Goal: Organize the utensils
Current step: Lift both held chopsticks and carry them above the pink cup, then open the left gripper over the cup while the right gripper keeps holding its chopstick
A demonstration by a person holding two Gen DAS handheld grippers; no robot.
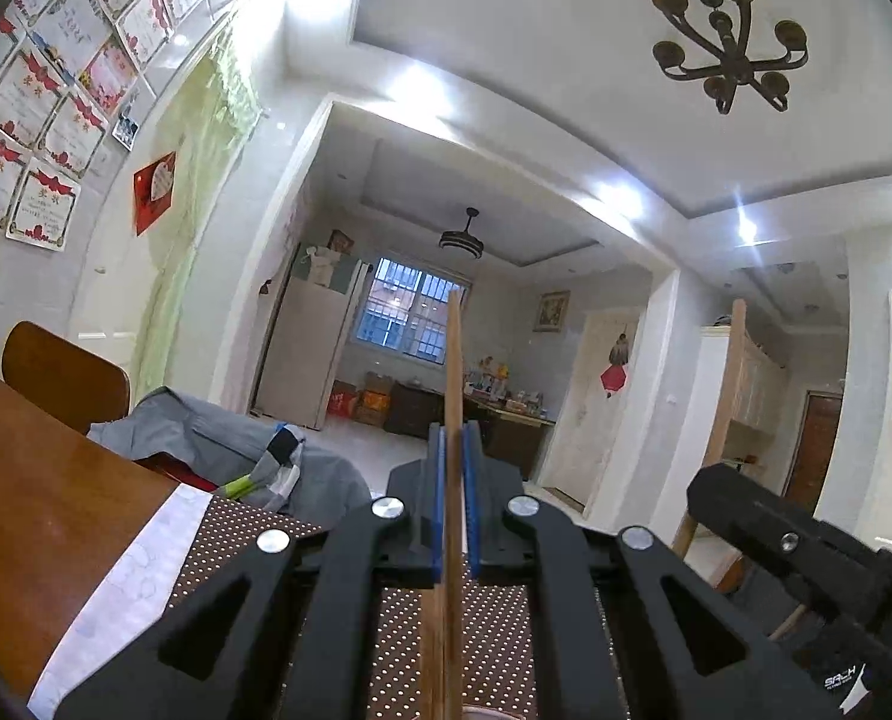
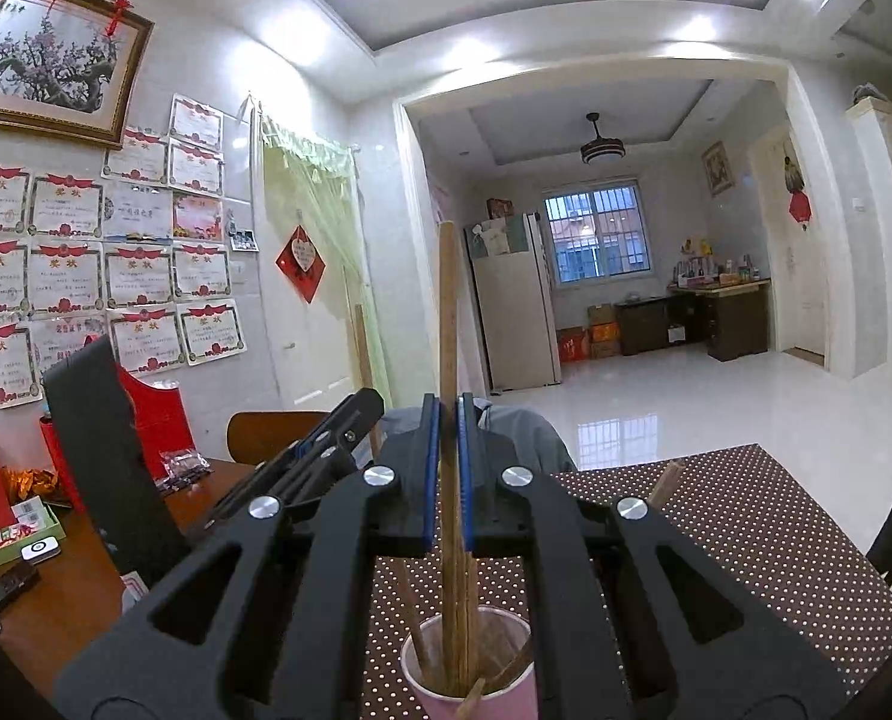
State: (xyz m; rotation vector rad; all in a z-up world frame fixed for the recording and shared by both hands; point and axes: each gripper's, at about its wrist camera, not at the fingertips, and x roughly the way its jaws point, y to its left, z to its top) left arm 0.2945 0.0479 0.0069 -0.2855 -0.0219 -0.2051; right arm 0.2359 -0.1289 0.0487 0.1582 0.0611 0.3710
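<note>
Wooden chopstick [image 2: 448, 324] clamped upright in right gripper [image 2: 448, 414], its lower end inside pink cup [image 2: 476, 693] | left gripper [image 1: 455, 438] clamps second stick [image 1: 454, 360] beside cup | step: loading cup | next: lower, release, stick leaning with others inside cup.

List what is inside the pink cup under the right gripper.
The pink cup holds several wooden chopsticks, one clamped upright by the right gripper. Its bottom and the sticks' lower ends are hidden.
</note>
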